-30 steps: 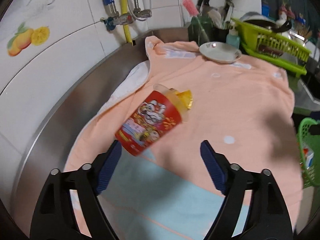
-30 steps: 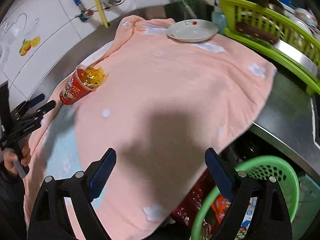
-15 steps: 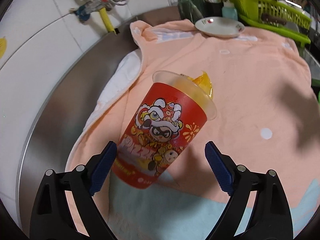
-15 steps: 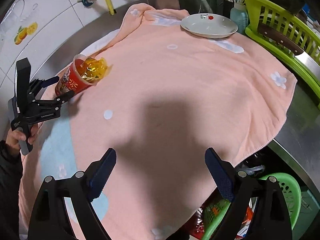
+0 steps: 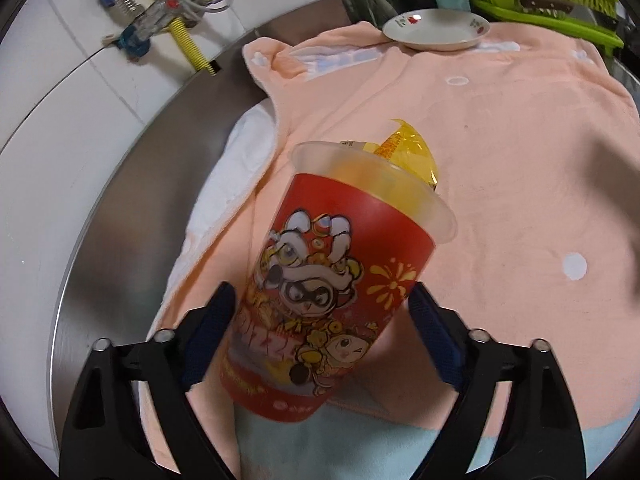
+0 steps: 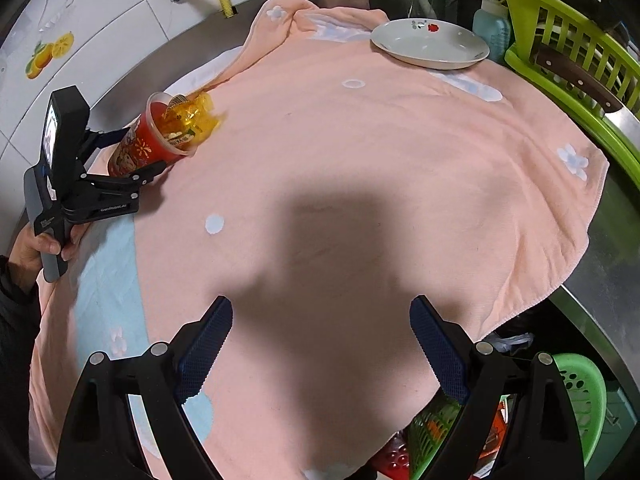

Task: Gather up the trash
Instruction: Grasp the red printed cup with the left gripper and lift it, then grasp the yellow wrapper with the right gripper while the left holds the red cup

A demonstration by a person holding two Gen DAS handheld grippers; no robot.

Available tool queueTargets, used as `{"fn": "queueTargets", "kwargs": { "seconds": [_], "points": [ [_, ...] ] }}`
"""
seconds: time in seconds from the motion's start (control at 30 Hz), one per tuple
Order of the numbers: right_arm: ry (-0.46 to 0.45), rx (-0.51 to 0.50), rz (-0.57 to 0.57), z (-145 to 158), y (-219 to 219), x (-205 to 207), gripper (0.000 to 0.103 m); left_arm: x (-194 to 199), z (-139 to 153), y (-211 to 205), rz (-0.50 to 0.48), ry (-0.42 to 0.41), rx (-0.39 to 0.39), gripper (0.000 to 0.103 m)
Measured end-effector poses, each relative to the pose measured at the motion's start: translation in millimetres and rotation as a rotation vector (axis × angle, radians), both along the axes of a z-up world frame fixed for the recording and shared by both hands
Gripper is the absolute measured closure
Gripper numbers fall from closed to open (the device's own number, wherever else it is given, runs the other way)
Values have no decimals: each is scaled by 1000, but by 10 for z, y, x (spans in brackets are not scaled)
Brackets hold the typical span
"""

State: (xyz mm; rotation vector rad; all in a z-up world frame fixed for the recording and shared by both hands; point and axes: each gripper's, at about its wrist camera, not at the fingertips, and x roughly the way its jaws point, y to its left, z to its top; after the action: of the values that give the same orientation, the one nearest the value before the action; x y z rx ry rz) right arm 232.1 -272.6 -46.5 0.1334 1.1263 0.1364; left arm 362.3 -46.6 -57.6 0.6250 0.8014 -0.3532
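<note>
— Where is the cup?
— The red paper cup (image 5: 320, 304) with cartoon print lies tilted on the peach towel (image 5: 500, 168), low in the left wrist view; a crumpled yellow wrapper (image 5: 408, 152) sticks out of its clear rim.
— And the left gripper (image 5: 322, 320)?
— Its jaws are spread, one blue pad on each side of the cup's lower body; I cannot tell whether either pad touches it. From the right wrist view the cup (image 6: 160, 140) sits at the left edge of the towel (image 6: 380, 152), with the left gripper (image 6: 134, 152) around it.
— The right gripper (image 6: 320, 344)?
— Open, holding nothing, above the towel's shadowed middle.
— Anything else?
— A white plate (image 6: 430, 44) rests on the towel's far end, beside a green dish rack (image 6: 560, 40). A green basket (image 6: 580, 392) shows at lower right, below the steel counter (image 6: 612, 264).
</note>
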Motion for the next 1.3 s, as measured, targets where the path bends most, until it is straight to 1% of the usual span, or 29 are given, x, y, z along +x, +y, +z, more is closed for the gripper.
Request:
{"fn": "queueTargets", "kwargs": {
  "seconds": [0.1, 0.2, 0.37, 0.53, 0.63, 0.7, 0.87, 0.97, 1.07, 1.23, 1.3],
  "points": [
    [-2, 5, -8, -1, -11, -19, 16, -12, 5, -3, 11, -13, -5, 22],
    [-4, 15, -15, 6, -18, -44, 16, -39, 22, 9, 25, -8, -9, 27],
    [-13, 35, -23, 27, -37, -109, 16, -145, 114, 52, 37, 61, -77, 31],
    [-26, 52, -27, 70, -53, -224, 16, -440, 178, 20, 23, 116, -90, 33],
    [-35, 62, -27, 119, -66, -311, 16, -645, 229, 11, 20, 149, -82, 33],
    [-42, 67, -25, 149, -71, -359, 16, -776, 278, 37, 24, 157, -82, 33],
    [-52, 89, -3, 196, -18, -381, 16, -1152, 391, 186, 55, 172, -146, 33],
    [-46, 113, 15, 189, 75, -285, 16, -1381, 382, 290, 84, 167, -173, 33],
    [-49, 103, 47, 181, 263, -114, 16, -1548, 334, 388, 105, 149, -183, 34],
    [-53, 132, 104, 153, 639, 293, 16, -1652, 324, 532, 143, 124, -226, 34],
    [-48, 146, 120, 124, 772, 464, 16, -1684, 331, 604, 157, 119, -257, 34]
  ]
}}
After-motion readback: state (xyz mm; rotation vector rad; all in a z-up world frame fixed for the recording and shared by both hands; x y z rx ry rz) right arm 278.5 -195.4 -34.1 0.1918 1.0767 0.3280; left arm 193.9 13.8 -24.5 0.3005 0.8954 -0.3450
